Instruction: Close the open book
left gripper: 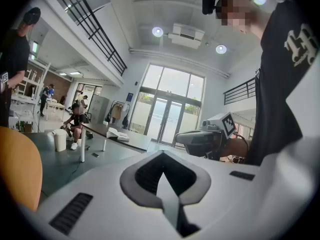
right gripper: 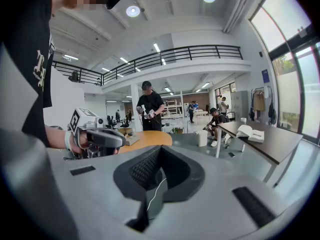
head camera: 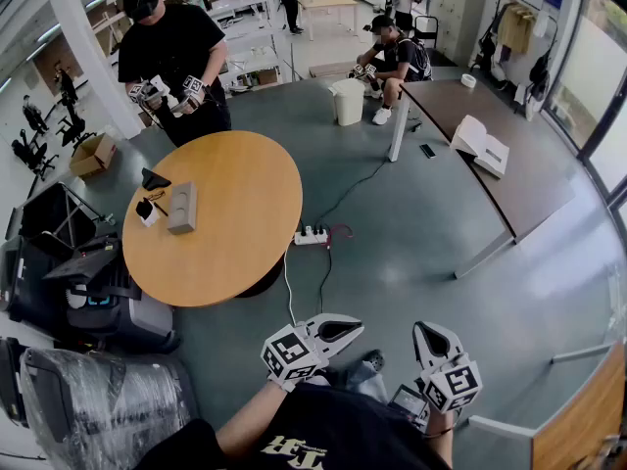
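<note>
The open book (head camera: 480, 145) lies with its white pages up on the long dark table (head camera: 519, 189) at the far right of the head view. It also shows small in the left gripper view as the book (left gripper: 117, 133) and in the right gripper view as the book (right gripper: 250, 132). My left gripper (head camera: 353, 325) and right gripper (head camera: 424, 331) hang close to my body at the bottom, far from the book, over the grey floor. In their own views, the left gripper (left gripper: 165, 184) and the right gripper (right gripper: 154, 194) each have their jaws together with nothing between them.
A round wooden table (head camera: 245, 253) with a grey box (head camera: 182, 208) stands to the left. A power strip (head camera: 311, 235) and cables lie on the floor between me and the book. A white bin (head camera: 348, 101), a crouching person (head camera: 397, 57) and a standing person (head camera: 171, 52) are beyond.
</note>
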`<state>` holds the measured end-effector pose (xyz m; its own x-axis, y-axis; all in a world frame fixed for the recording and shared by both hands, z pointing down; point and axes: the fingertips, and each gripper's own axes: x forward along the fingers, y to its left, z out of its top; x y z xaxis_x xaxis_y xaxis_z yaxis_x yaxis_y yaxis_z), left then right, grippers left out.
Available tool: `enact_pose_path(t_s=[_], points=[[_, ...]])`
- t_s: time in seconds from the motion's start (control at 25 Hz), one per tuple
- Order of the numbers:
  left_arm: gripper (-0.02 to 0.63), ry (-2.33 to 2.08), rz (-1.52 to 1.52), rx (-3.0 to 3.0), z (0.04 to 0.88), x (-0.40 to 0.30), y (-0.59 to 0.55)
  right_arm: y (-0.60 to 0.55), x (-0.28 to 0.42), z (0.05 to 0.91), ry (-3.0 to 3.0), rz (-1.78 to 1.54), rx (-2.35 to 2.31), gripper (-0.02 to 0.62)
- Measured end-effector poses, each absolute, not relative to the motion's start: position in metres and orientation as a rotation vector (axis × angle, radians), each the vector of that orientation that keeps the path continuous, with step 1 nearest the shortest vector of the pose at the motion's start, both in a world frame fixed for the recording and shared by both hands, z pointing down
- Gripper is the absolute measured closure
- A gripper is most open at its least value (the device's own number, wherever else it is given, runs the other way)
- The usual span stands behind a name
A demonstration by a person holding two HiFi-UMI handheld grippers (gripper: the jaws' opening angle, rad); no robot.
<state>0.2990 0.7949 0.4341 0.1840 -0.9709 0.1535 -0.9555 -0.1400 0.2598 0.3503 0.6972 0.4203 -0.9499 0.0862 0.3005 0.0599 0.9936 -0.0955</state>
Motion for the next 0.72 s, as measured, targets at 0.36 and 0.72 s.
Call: enact_pose_path(t_s=[0.36,0.72], points=[[0.600,-1.759,-0.055,2.230,0.431,0.304,0.690,0.596,0.353,0.426,-2.836,0.127,-0.055,0.607],[0.601,-1.633,0.032,2.314,0.435,0.321,0.596,0.511,0.373,0.431,-2.858,0.159,0.068,0.607]])
